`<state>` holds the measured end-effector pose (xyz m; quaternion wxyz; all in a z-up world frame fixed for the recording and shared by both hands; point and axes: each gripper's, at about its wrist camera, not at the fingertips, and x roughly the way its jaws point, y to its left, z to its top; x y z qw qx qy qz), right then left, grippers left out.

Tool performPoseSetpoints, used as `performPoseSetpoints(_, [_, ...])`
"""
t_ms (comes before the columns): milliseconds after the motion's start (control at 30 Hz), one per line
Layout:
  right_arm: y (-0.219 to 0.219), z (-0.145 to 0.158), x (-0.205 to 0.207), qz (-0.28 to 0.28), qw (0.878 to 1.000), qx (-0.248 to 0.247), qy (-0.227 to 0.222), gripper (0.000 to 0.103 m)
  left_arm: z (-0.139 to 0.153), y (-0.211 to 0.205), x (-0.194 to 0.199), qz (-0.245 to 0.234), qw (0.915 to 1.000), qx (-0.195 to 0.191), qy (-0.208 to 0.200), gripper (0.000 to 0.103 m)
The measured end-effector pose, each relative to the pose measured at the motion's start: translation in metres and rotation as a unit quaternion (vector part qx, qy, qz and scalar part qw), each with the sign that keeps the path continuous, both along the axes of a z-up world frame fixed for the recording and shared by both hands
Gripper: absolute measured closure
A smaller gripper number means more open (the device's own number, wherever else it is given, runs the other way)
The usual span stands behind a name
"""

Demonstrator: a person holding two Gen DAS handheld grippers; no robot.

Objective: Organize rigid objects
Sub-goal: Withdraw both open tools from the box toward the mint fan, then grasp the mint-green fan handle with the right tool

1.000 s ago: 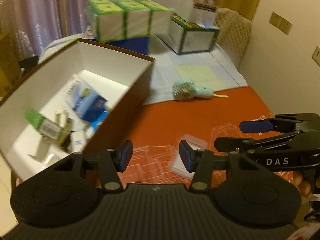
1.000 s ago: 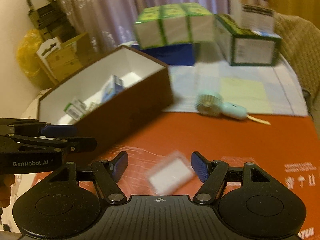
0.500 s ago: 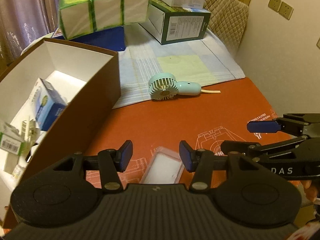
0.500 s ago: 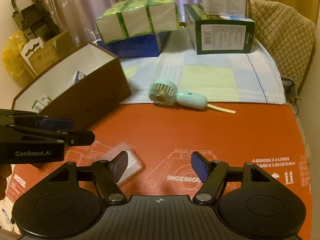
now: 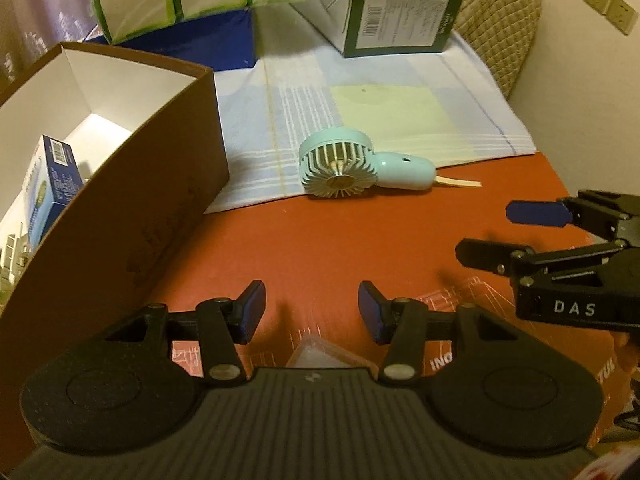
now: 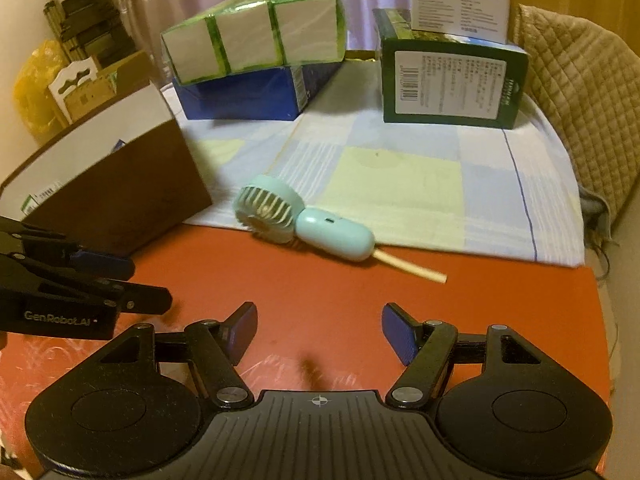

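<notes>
A mint-green hand-held fan (image 5: pixel 352 166) (image 6: pixel 304 220) lies on its side at the edge of the checked cloth, ahead of both grippers. A brown open box (image 5: pixel 160 184) (image 6: pixel 116 196) with white inside stands at the left and holds a blue carton (image 5: pixel 50 184) and other small packs. A clear flat plastic case (image 5: pixel 320 354) lies on the red mat just under my left gripper (image 5: pixel 312 312), which is open and empty. My right gripper (image 6: pixel 318 332) is open and empty, short of the fan. Each gripper shows in the other's view, the right one (image 5: pixel 520 232) and the left one (image 6: pixel 132 284).
At the back stand a green-wrapped tissue pack (image 6: pixel 256 32) on a blue box (image 6: pixel 244 96), and a dark green carton (image 6: pixel 448 88) with a white box on top. A quilted chair back (image 6: pixel 580 92) is at the right. The red mat (image 6: pixel 328 280) ends near the right edge.
Both grippers have moved forward and to the right, toward the fan. The clear case has slipped back under the left gripper and out of the right wrist view. Both stay open.
</notes>
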<state>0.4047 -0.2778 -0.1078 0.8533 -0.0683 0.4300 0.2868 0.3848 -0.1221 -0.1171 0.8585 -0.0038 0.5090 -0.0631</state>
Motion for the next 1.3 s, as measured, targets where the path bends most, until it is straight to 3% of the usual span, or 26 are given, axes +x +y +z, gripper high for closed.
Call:
performPoseSetpoints(467, [0.020, -0.035, 0.066, 0.052, 0.998, -0.035, -0.021, 0.037, -0.024, 0.002, 0.047, 0.018, 0.9994, 0.016, 0.026, 0.056])
performPoseSetpoints(833, [0.030, -0.050, 0.080, 0.100, 0.994, -0.026, -0.047, 0.037, -0.031, 0.008, 0.052, 0.020, 0.9989, 0.018, 0.040, 0.056])
performPoseSetpoints(1000, [0.037, -0.052, 0.069, 0.134, 0.988, -0.044, -0.054, 0.065, -0.029, 0.013, 0.047, 0.026, 0.9988, 0.017, 0.038, 0.056])
performPoseSetpoints(1300, [0.048, -0.048, 0.049, 0.139, 0.989, -0.039, -0.020, 0.068, -0.031, 0.024, 0.036, 0.043, 0.9980, 0.022, 0.042, 0.056])
